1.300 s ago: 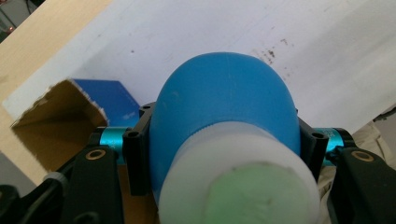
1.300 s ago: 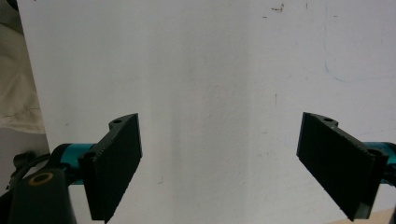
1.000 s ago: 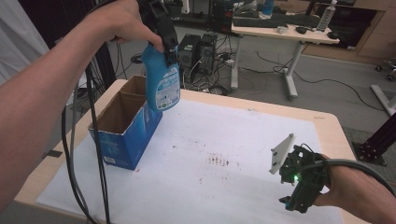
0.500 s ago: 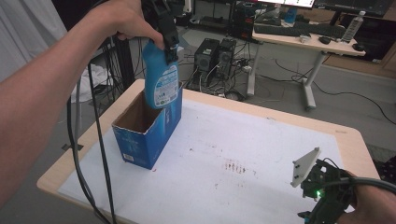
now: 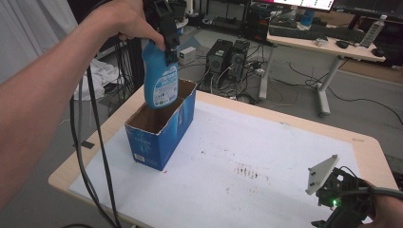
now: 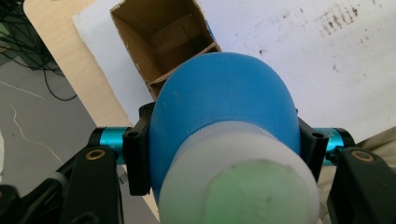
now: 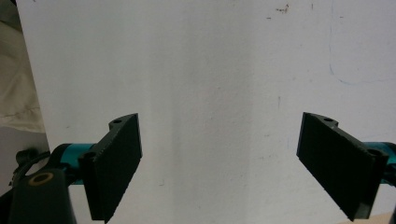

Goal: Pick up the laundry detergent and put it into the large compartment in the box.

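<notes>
Blue bottle (image 5: 160, 80) seemingly above open box (image 5: 159, 130)

No text can be read at this resolution. The blue bottle (image 5: 160, 78) bears a printed label, and the blue carton (image 5: 159, 129) carries white print on its side and near its lower corner, but all of it is too small and blurred to make out.

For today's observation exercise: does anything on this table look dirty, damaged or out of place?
Yes. The white sheet covering the table carries dark reddish-brown specks near its middle, like dried stains. Otherwise, the open blue cardboard box stands upright, and the blue plastic bottle hangs upright over it.
</notes>
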A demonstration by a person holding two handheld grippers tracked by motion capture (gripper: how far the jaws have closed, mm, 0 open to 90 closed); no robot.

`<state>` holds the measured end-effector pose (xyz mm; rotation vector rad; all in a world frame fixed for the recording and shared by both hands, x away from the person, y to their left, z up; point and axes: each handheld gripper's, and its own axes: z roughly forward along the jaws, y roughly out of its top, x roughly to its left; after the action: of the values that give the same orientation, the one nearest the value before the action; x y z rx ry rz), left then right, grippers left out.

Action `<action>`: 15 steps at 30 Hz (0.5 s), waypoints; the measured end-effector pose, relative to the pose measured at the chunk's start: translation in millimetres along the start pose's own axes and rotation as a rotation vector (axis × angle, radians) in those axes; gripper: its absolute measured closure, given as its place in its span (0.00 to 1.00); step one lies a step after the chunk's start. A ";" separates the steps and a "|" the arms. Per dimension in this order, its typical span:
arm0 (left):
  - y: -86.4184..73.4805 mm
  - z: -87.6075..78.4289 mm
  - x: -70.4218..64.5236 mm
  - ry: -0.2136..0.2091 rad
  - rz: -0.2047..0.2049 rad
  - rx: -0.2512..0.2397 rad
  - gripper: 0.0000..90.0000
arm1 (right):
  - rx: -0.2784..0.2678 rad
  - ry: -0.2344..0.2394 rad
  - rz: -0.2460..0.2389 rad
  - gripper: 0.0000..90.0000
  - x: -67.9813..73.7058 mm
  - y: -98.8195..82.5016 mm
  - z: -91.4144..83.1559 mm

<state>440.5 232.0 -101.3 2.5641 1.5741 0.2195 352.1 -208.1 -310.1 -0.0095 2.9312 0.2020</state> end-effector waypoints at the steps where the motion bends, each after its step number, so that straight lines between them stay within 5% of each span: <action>1: -0.9 1.1 1.6 -0.001 0.002 0.004 0.43 | 0.002 0.000 0.001 0.15 0.1 0.0 0.1; 15: -9.4 40.1 9.7 -0.031 0.022 0.032 0.43 | 0.008 0.001 0.004 0.15 1.0 1.0 2.1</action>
<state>444.2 243.7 -141.7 2.5968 1.5527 0.1571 351.6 -206.8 -312.1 -0.0033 2.9332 0.1909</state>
